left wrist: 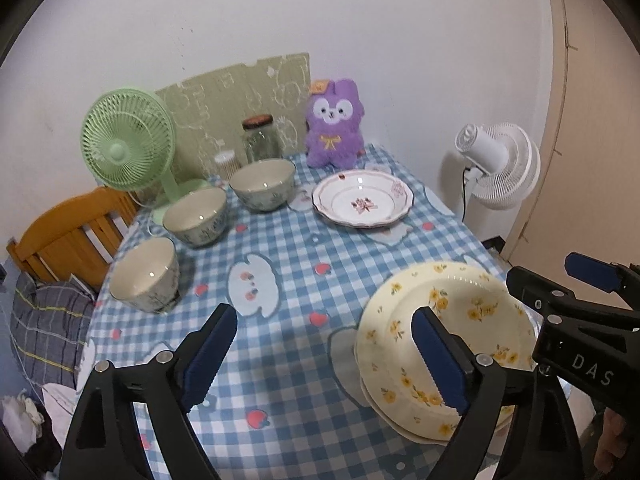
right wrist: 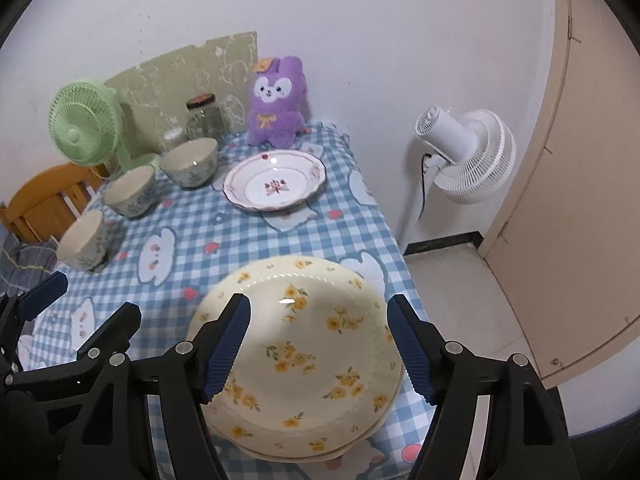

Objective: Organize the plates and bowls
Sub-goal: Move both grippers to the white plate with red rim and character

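Two stacked cream plates with yellow flowers (right wrist: 304,356) sit at the table's near right corner; they also show in the left wrist view (left wrist: 448,344). A white plate with a pink flower (left wrist: 362,198) (right wrist: 275,184) lies at the back. Three cream bowls stand in a row on the left: far (left wrist: 262,184) (right wrist: 191,166), middle (left wrist: 197,216) (right wrist: 131,190), near (left wrist: 145,274) (right wrist: 82,244). My left gripper (left wrist: 324,356) is open and empty above the tablecloth, left of the stack. My right gripper (right wrist: 318,344) is open and empty above the yellow stack.
The blue checked tablecloth (left wrist: 280,240) covers the table. A green desk fan (left wrist: 126,146), a glass jar (left wrist: 260,138), a small container (left wrist: 226,162) and a purple plush toy (left wrist: 334,122) stand at the back. A white floor fan (right wrist: 464,156) stands right of the table. A wooden chair (left wrist: 68,236) is at the left.
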{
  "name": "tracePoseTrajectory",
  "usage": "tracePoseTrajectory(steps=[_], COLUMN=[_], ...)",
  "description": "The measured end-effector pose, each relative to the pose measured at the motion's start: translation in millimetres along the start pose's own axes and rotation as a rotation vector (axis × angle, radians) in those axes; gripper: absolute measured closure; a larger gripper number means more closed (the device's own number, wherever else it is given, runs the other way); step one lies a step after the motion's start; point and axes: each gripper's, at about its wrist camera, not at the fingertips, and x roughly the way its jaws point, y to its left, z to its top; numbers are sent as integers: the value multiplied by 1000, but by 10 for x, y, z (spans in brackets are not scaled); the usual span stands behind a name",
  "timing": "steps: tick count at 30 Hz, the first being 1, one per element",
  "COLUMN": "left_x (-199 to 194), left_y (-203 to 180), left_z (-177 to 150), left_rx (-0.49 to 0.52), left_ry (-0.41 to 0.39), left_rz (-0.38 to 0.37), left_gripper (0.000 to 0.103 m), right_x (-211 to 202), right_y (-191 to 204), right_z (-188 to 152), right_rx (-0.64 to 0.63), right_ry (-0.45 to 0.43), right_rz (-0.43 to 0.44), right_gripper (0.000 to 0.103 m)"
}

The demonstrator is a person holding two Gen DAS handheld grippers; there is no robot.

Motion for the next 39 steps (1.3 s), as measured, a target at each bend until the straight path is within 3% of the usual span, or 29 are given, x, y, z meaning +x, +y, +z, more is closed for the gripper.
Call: tracePoseTrajectory(steps=[5, 13, 23, 39], left_x=[-64, -132, -50, 254], left_y=[55, 162, 145, 152], left_z=[125, 350, 551, 971], left_rx=[-5, -27, -16, -21], left_ry=[-26, -77, -76, -83], left_rz=[5, 5, 3, 17], left_gripper=[8, 5, 3, 2], right_x=[-83, -233, -308, -31], right_y=[25, 10, -16, 37], right_z=[137, 347, 589, 1028], right_rx=[-4, -23, -26, -57], right_ry=[-24, -96, -153, -186], right_rz=[26, 25, 33, -20], right_gripper=[28, 18, 13, 10])
